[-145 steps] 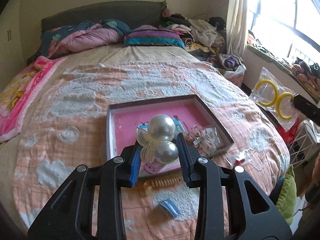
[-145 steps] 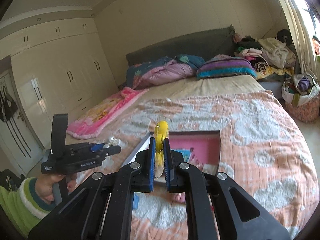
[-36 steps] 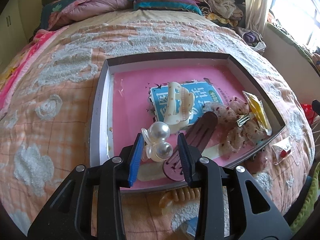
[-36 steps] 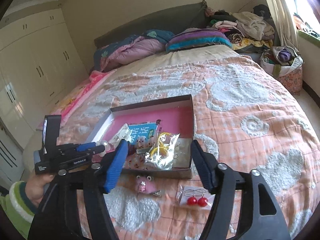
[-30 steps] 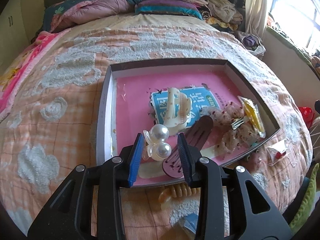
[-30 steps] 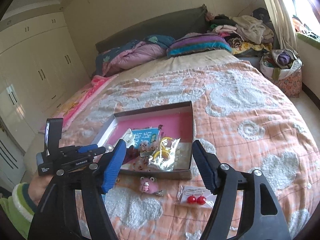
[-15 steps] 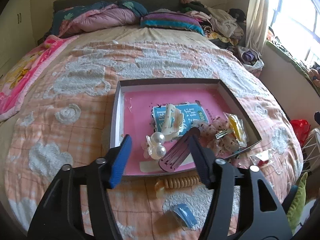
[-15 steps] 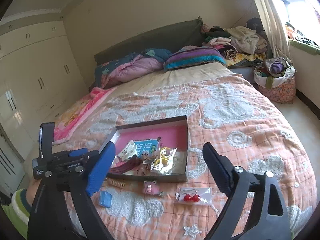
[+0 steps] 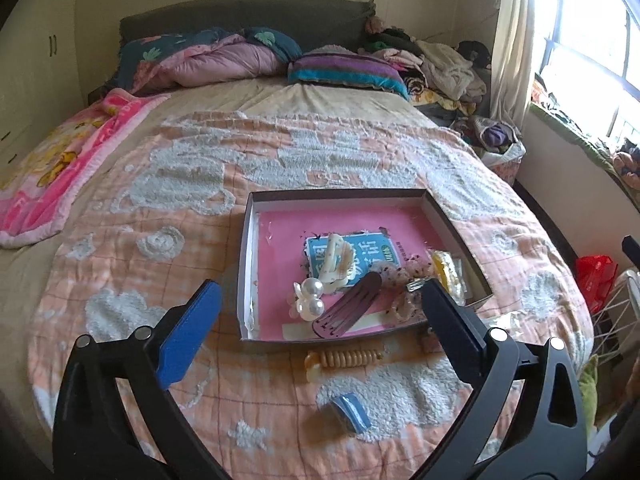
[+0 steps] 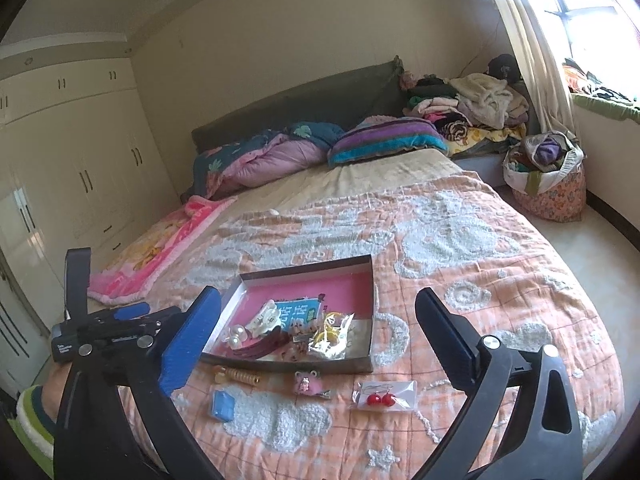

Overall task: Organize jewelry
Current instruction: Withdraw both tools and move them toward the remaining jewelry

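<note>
A shallow pink-lined box (image 9: 245, 264) (image 10: 370, 288) sits on the bed. In it lie a pearl hair clip (image 9: 308, 298) (image 10: 237, 335), a cream claw clip (image 9: 335, 261), a dark maroon barrette (image 9: 347, 310) and yellow rings in a clear bag (image 9: 445, 270) (image 10: 332, 330). In front of the box on the quilt lie an amber comb clip (image 9: 343, 358) (image 10: 237, 376), a small blue piece (image 9: 352, 412) (image 10: 222, 403), a pink plush clip (image 10: 307, 382) and bagged red earrings (image 10: 383, 397). My left gripper (image 9: 320, 328) and right gripper (image 10: 316, 344) are both open and empty, held back from the box.
The orange-and-white quilt (image 9: 168, 184) covers the bed. Pillows and folded bedding (image 9: 224, 60) lie at the headboard, and a pink blanket (image 9: 52, 160) at the left. A laundry basket (image 10: 544, 176) stands on the floor at the right. The left gripper body (image 10: 112, 336) shows in the right view.
The pearl clip and the bagged yellow rings were set down in the box. Both grippers have opened wide and pulled back and up from the box.
</note>
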Motion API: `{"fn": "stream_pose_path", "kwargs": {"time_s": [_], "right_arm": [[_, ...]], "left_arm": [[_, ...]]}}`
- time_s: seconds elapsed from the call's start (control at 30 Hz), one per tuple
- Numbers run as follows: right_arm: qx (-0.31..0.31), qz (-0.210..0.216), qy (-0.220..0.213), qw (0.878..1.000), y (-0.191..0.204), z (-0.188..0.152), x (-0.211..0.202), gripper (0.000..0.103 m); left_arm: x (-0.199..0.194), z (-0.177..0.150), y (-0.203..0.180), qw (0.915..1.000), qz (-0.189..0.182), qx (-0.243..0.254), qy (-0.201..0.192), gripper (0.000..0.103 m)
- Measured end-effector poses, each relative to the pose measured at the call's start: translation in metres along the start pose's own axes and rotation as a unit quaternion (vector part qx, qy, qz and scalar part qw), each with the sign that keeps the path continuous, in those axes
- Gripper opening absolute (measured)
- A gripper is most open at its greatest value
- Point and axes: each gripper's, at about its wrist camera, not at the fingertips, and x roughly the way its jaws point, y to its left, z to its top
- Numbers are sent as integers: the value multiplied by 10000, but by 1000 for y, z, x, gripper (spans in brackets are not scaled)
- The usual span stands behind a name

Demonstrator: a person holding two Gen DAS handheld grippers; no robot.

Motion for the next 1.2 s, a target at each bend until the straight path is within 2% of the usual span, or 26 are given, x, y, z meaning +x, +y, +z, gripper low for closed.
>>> {"fn": "stream_pose_path", "kwargs": {"time_s": [0.73, 1.2], "right_arm": [[-164, 0, -408, 9990, 6, 8, -59, 99], [-667, 95, -118, 9977, 29, -10, -62, 99]], "left_arm": [[-66, -6, -26, 9985, -47, 268, -467, 94], [-81, -34, -34, 9974, 70, 573, -435, 94]]}}
